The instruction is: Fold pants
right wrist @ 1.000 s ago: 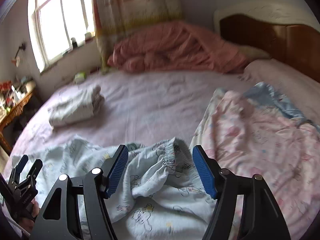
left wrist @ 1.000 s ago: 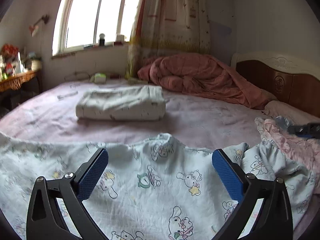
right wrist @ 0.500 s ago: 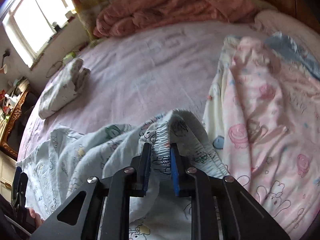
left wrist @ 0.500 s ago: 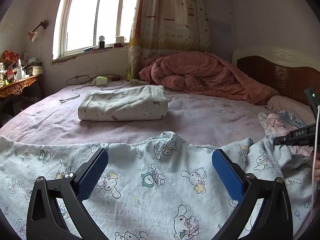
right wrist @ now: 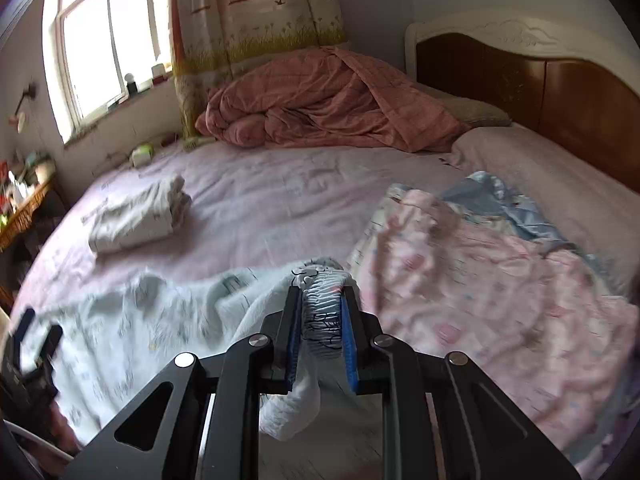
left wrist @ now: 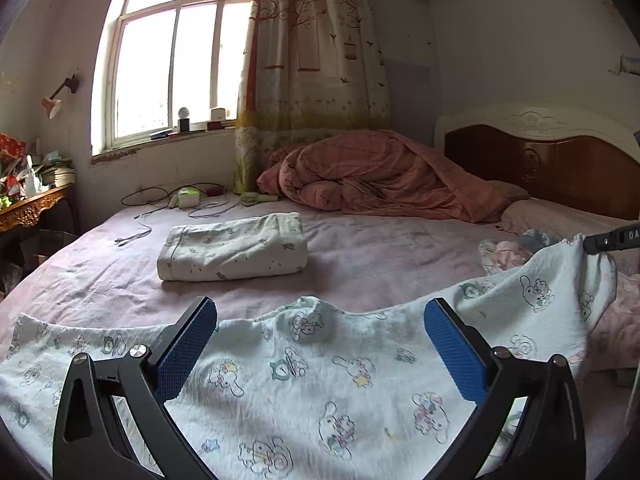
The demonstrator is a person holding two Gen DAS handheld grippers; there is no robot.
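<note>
In the right wrist view the right gripper (right wrist: 320,300) fills the lower centre of the frame, tilted down toward the bed (right wrist: 288,200). Its blue pads are clamped on a gathered, elastic-looking edge of the white cartoon-print pants (right wrist: 168,312); the jaws have just closed onto that bunched cloth, which is pinched between them and hangs in a fold beneath. The rest of the pants trails off to the lower left of the frame, blurred.

In the left wrist view the left gripper (left wrist: 320,344) sits at the bottom of the frame, pointing slightly downward, with its two blue-padded fingers (left wrist: 186,350) spread wide apart. The pants (left wrist: 304,392) lie spread across the lower half of that frame, beneath and past the fingers, and neither pad presses on the cloth. At the right edge a corner of the pants is raised and pinched by the dark tip of the right gripper (left wrist: 592,245).

Just right of the pants lies a heap of pink printed clothing (right wrist: 500,280) with a blue garment (right wrist: 504,208) behind it. Farther back, left of centre, rests a folded white bundle (left wrist: 234,248). At the far side a rumpled pink quilt (left wrist: 380,176) lies against the curtain (left wrist: 316,64), with the wooden headboard (left wrist: 552,160) at the right and the window (left wrist: 176,60) at the upper left.
</note>
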